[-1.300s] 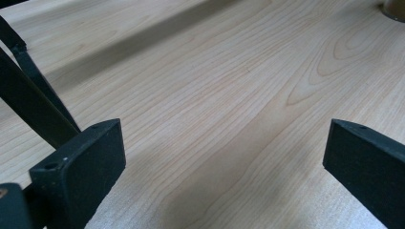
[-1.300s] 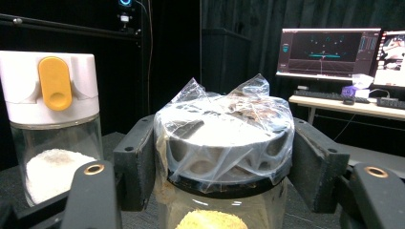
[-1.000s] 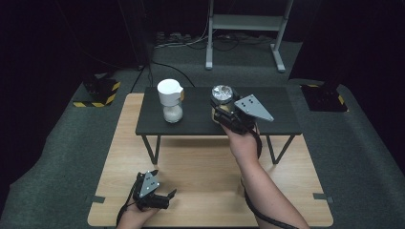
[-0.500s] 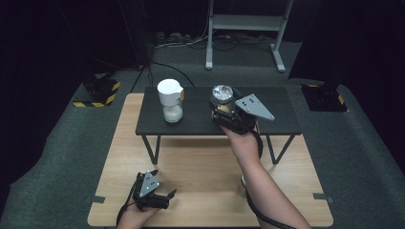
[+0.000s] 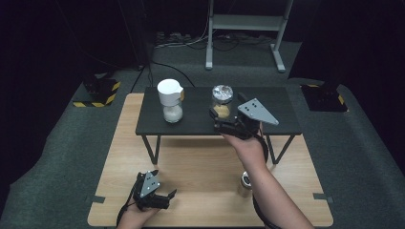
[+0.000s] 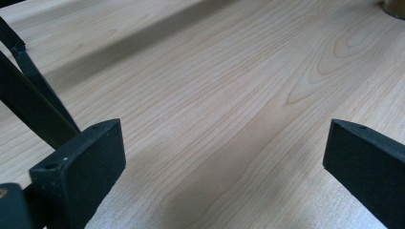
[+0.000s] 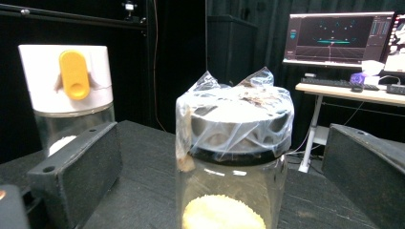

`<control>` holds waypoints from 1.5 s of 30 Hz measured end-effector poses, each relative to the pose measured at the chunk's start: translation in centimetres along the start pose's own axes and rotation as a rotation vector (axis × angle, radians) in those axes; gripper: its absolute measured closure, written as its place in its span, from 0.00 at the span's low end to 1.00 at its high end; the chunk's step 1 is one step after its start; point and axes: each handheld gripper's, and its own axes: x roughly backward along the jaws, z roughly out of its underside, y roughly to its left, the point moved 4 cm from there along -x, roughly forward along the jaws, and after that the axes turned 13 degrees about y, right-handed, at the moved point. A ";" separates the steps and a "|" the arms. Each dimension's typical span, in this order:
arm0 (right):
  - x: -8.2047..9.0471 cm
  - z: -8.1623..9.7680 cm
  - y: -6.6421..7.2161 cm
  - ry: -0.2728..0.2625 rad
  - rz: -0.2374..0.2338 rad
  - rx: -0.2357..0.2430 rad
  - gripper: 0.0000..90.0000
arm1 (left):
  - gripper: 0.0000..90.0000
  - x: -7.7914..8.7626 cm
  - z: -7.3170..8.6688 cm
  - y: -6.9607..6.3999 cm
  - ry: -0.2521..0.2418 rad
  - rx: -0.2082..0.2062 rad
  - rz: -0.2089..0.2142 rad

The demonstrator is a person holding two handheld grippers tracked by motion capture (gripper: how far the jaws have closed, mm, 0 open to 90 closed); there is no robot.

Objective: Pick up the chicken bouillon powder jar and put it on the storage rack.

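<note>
From above, my right claw (image 5: 218, 119) sits at the near edge of the small black bench (image 5: 282, 102), its jaws just opened wide around the plastic-wrapped glass jar of yellow grains (image 5: 222, 101); bare top lies to its right. My left claw (image 5: 165, 196) rests low on the pale wooden bench (image 5: 200, 162), jaws apart.

Left claw view: bare wood grain between my jaws.

Right claw view: the jar stands between my pads, untouched; the white-lidded glass jar with a yellow tab (image 7: 71, 90) stands well apart.

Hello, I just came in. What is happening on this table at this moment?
A person works with two grippers. The right gripper is at the jar with plastic film over its lid, on the black table; its jaws have just been opening and stand apart around it. The left gripper rests open on the wooden board.
</note>
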 end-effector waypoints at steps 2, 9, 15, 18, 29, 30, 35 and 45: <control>0.2 0.1 0.1 0.001 -0.004 0.002 0.00 | 0.01 0.0 0.0 0.0 0.001 0.000 -0.001; 1.6 0.6 0.7 -0.018 -0.007 0.020 0.00 | 0.01 0.0 0.0 -0.1 0.004 -0.007 -0.002; 2.8 1.2 1.3 -0.021 -0.014 0.025 0.00 | 0.01 0.0 0.0 -0.1 0.006 -0.011 -0.004; 3.2 1.5 1.5 -0.021 -0.015 0.033 0.00 | 0.01 0.0 0.0 -0.1 0.007 -0.012 -0.004; 4.7 2.9 2.2 -0.003 -0.023 0.067 0.00 | 0.01 -0.1 0.0 -0.1 0.007 -0.012 -0.003; 4.7 2.9 2.2 -0.003 -0.023 0.067 0.00 | 0.01 -0.1 0.0 -0.1 0.007 -0.012 -0.003; 5.3 4.1 2.8 0.009 -0.037 0.074 0.00 | 0.01 -0.1 0.0 -0.1 0.007 -0.013 -0.003; 5.8 6.9 4.2 0.055 -0.059 0.106 0.00 | 0.01 0.0 0.0 -0.2 0.004 -0.014 -0.004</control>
